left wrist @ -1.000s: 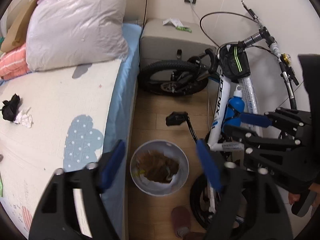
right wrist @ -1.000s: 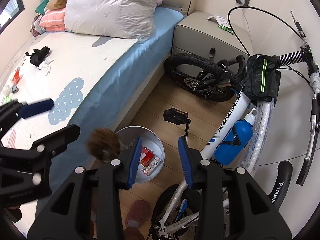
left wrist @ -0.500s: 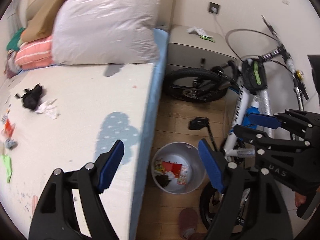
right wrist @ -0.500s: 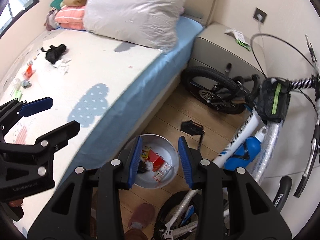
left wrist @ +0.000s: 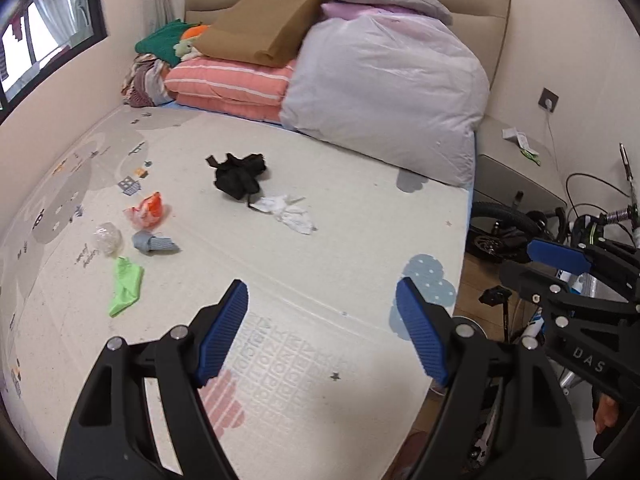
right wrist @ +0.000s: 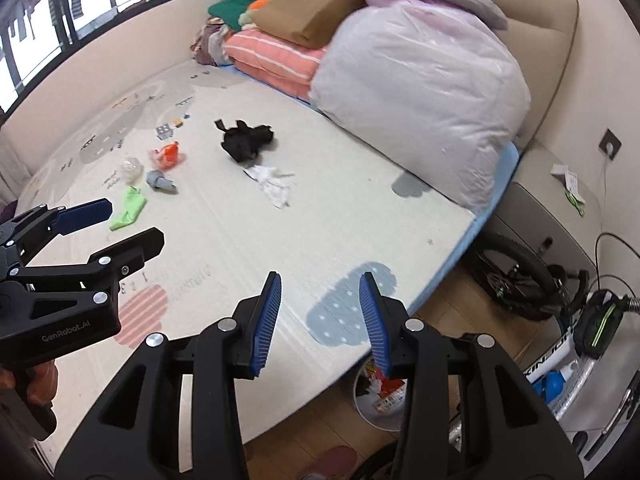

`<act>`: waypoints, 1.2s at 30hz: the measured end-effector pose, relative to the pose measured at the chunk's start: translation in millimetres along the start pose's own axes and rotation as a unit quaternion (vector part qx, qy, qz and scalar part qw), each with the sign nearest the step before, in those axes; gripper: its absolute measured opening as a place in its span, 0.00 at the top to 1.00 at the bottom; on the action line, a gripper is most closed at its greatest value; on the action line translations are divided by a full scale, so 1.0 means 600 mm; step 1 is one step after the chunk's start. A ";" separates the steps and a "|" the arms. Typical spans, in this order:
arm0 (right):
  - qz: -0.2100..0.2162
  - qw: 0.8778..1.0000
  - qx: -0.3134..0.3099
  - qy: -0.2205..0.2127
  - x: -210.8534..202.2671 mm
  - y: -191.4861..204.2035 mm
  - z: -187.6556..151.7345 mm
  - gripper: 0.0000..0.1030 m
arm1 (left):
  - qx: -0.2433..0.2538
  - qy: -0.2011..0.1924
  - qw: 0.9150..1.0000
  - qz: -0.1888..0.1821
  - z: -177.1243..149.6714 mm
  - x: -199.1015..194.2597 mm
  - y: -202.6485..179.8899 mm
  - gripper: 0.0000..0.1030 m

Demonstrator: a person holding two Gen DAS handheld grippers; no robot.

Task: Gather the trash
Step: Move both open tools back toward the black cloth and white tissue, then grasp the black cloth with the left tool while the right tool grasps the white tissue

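Both grippers have swung up and away from the trash bin (right wrist: 378,408) since a second ago, when they hung over it, and now face the bed's play mat (left wrist: 320,240). The left gripper (left wrist: 322,330) stands wide open with nothing between its blue pads; the right gripper (right wrist: 320,322) is narrower, its jaws opening, also empty.

Only the right wrist view shows the bin, on the wooden floor just beside the mattress edge and partly hidden behind the right gripper's finger; red-and-white wrappers lie inside it. In the left wrist view only a sliver of its rim shows past the mat's corner.

Trash lies scattered on the mat well ahead of both grippers: a green wrapper (left wrist: 126,292), a grey scrap (left wrist: 154,242), a clear crumpled ball (left wrist: 108,238), an orange-red wrapper (left wrist: 148,210), a black bundle (left wrist: 240,176) and white crumpled paper (left wrist: 288,212) just beside it.

Stacked bedding and a large bagged quilt (left wrist: 384,100) fill the head of the bed. The mat between the grippers and the litter is bare. To the right, past the mat's edge, a bicycle (right wrist: 532,280) and a nightstand (right wrist: 556,208) crowd the narrow floor strip. A hand (right wrist: 30,378) grips the left gripper's handle at the right wrist view's left edge.
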State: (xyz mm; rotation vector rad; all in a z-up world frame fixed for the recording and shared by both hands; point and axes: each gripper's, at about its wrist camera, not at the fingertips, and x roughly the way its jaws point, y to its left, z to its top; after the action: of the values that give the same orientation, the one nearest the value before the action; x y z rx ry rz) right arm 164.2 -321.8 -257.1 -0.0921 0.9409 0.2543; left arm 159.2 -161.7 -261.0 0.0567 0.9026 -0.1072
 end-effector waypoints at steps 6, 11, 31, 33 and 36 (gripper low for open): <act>0.010 0.999 -0.026 -0.026 -0.038 0.108 0.097 0.62 | -0.018 -0.027 0.999 0.013 0.054 -0.066 0.100 0.26; 0.006 0.999 -0.037 -0.039 -0.058 0.164 0.148 0.62 | -0.017 -0.051 0.998 0.016 0.093 -0.099 0.161 0.26; 0.030 0.997 -0.060 -0.031 0.142 0.150 0.289 0.54 | -0.058 -0.030 0.997 0.050 0.201 0.079 0.242 0.26; 0.036 0.997 -0.064 -0.022 0.191 0.138 0.298 0.54 | -0.061 -0.025 0.996 0.056 0.208 0.116 0.245 0.26; 0.040 0.996 -0.078 -0.008 0.267 0.129 0.306 0.54 | -0.071 -0.017 0.995 0.061 0.216 0.180 0.254 0.26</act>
State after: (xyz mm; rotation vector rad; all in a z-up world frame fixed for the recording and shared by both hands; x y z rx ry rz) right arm 379.0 -184.4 -276.3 -0.1959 0.9096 0.4020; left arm 344.4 -30.2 -265.4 -0.0228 0.8695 0.0699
